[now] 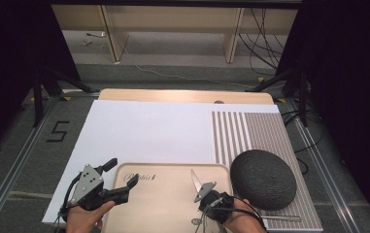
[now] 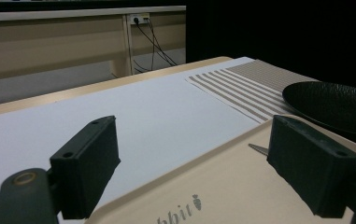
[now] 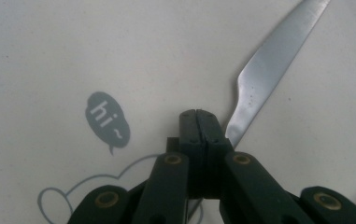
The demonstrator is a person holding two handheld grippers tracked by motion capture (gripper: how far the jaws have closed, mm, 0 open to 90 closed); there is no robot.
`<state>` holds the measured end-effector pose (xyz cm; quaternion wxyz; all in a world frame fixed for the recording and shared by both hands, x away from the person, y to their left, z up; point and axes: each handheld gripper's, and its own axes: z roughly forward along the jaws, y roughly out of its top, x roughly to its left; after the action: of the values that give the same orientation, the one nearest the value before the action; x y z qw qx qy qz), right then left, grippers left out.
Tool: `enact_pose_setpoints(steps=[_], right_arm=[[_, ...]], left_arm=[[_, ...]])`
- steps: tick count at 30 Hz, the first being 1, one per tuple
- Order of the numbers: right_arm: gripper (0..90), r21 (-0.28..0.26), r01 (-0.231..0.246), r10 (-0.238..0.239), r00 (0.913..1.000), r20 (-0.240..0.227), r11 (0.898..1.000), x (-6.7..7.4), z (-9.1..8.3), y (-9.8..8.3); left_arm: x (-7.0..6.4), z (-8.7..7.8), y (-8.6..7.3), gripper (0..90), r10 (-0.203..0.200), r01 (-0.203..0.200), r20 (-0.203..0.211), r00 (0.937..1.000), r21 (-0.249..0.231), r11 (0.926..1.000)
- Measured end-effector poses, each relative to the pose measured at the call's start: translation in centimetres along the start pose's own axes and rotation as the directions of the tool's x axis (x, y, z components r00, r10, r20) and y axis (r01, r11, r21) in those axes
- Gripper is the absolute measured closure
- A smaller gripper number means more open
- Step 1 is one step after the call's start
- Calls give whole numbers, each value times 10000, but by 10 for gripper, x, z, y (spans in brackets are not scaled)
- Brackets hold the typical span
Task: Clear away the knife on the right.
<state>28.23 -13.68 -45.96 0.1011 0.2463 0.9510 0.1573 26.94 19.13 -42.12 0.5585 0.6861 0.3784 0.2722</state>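
Knife (image 3: pixel 269 70) on beige tray (image 1: pixel 168 213)

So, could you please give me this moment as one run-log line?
right tongs: shut on shiny metal knife | left tongs: open, nothing held | knife over beige rectangular tray | black round plate: right of tray

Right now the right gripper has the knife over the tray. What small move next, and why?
Probably lower the knife onto the bare tray and let go. The right gripper is shut on its handle, the blade pointing out over the tray's printed surface, apart from the black plate. The left gripper is open beside the tray's left edge, holding nothing.
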Motion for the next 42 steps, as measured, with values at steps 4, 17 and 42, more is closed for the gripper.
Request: enact_pose_setpoints(steps=[4,17,42], right_arm=[[900,134,-220,219,9997,78,9997,-2,-2,-4],[900,385,-1044,1042,9945,74,9938,-13,-10,-22],[456,-3001,-3030,2754,9523,-1313,9045,-51,-53,-44]], left_arm=[[0,0,0,161,12,-12,-4,10000,7,10000],[0,-1,0,161,10,-10,-9,10000,-16,10000],[-1,-1,1,161,25,-25,69,10000,-51,10000]])
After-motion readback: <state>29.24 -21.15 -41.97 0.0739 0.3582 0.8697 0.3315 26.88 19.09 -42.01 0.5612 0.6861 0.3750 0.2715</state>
